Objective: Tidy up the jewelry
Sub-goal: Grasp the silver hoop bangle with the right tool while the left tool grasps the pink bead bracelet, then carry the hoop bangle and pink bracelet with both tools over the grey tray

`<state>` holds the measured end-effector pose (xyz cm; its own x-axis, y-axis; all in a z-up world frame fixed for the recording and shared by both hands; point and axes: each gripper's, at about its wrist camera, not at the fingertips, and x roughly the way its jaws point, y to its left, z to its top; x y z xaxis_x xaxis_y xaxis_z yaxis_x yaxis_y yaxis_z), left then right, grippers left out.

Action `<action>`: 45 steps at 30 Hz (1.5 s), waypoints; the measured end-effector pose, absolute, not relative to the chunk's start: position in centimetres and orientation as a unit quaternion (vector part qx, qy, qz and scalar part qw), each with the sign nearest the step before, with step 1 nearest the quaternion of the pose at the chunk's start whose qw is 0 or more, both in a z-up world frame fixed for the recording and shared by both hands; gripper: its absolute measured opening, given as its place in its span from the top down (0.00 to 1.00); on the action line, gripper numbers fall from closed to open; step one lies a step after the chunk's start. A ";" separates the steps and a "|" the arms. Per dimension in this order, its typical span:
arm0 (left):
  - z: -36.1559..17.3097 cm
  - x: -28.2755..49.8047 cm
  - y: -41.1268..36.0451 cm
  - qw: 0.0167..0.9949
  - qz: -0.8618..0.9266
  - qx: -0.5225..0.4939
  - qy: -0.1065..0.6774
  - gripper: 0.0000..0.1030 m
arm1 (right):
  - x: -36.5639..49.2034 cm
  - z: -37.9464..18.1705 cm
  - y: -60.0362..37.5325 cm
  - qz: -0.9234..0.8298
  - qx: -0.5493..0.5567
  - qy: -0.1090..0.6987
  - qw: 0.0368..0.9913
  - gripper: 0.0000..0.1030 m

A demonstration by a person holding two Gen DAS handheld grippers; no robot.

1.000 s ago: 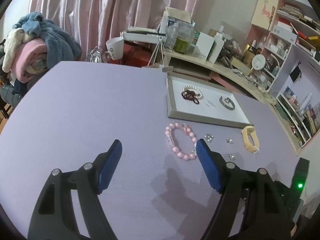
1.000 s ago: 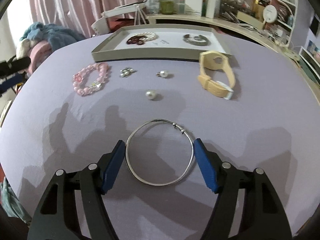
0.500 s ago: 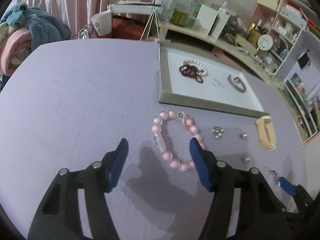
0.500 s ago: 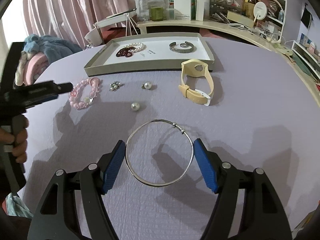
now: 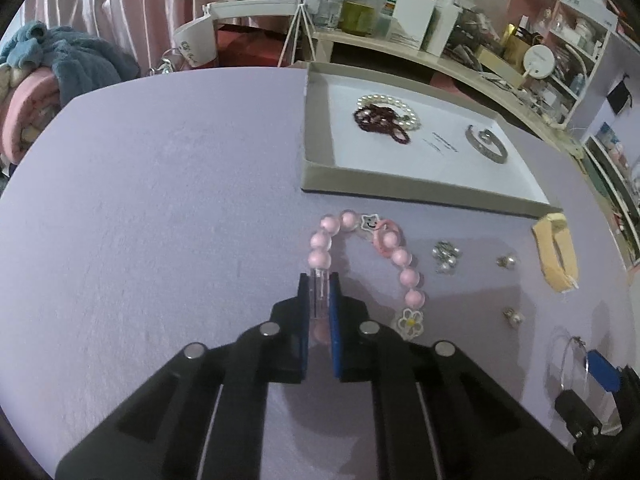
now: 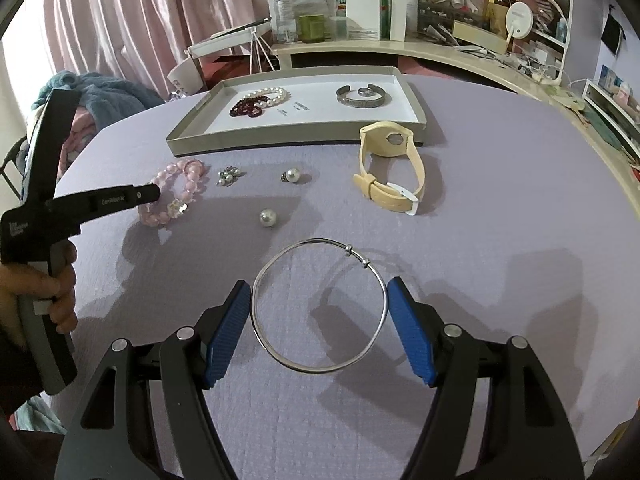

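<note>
The left gripper (image 5: 320, 300) has its blue pads clamped together on the clear tube bead of the pink bead bracelet (image 5: 394, 256), which lies on the lilac table cover (image 5: 160, 200). The rest of the bracelet loops away toward one o'clock from the pads, with a star charm at its far end and a white flower charm (image 5: 409, 322) at three o'clock of the pads. In the right wrist view the left gripper (image 6: 154, 194) reaches in from nine o'clock, held by a hand (image 6: 56, 284), and its tip sits on the near side of the pink bead bracelet (image 6: 176, 192).

The right gripper (image 6: 320, 320) has its jaws wide apart, one blue pad (image 6: 228, 336) just beside each flank of the thin silver bangle (image 6: 320, 304); whether the pads press the wire I cannot tell. The bangle seems to lie flat on the cover.

At twelve o'clock of the bangle stands the grey tray (image 6: 280, 136), holding a pearl bracelet (image 6: 268, 94) touching a dark red bead bracelet (image 6: 246, 107), and at its right end a silver cuff (image 6: 360, 98) with a ring (image 6: 366, 91) inside its curve. Just in front of the tray's near right corner lies a cream watch strap (image 6: 390, 170). Between bracelet and strap lie a small cluster earring (image 6: 228, 176) and a pearl earring (image 6: 292, 175); another pearl earring (image 6: 268, 217) lies nearer the bangle, at eleven o'clock of it.
</note>
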<state>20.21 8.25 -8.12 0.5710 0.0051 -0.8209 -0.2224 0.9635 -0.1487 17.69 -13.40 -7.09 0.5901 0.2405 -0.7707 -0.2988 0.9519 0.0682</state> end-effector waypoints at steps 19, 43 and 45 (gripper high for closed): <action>3.9 17.0 7.9 0.930 0.020 -0.121 0.348 0.92 | 19.1 -2.5 -13.3 0.194 -0.012 0.368 0.909 0.31; 12.3 19.8 6.7 0.957 0.007 -0.089 0.277 0.92 | 23.7 3.2 -13.9 0.199 0.005 0.289 0.936 0.31; 12.4 20.1 6.5 0.957 0.005 -0.088 0.277 0.92 | 23.9 3.3 -14.0 0.197 0.006 0.288 0.937 0.31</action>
